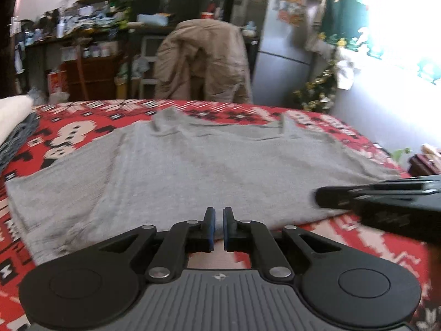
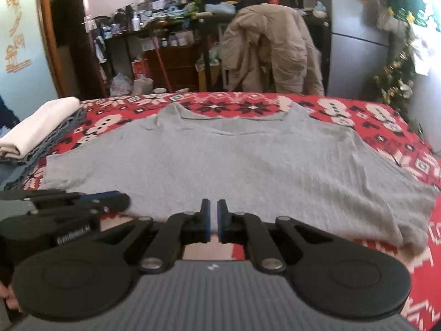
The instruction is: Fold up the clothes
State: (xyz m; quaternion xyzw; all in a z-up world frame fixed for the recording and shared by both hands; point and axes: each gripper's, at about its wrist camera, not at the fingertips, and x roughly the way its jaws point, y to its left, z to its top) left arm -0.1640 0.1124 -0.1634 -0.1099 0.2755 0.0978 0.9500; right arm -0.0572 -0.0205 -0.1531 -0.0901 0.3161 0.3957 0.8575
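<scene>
A grey T-shirt lies spread flat on a red patterned bedspread, its neck at the far side and its hem nearest me. My left gripper is shut at the hem's left part, with grey fabric showing between its blue pads. My right gripper is shut the same way on the hem further right. Each gripper shows in the other's view: the right gripper at the right edge, the left gripper at the left edge, both low over the hem.
A stack of folded cloths, white on top, sits at the bed's left edge. Behind the bed stand a chair draped with a beige jacket, cluttered shelves and a grey fridge.
</scene>
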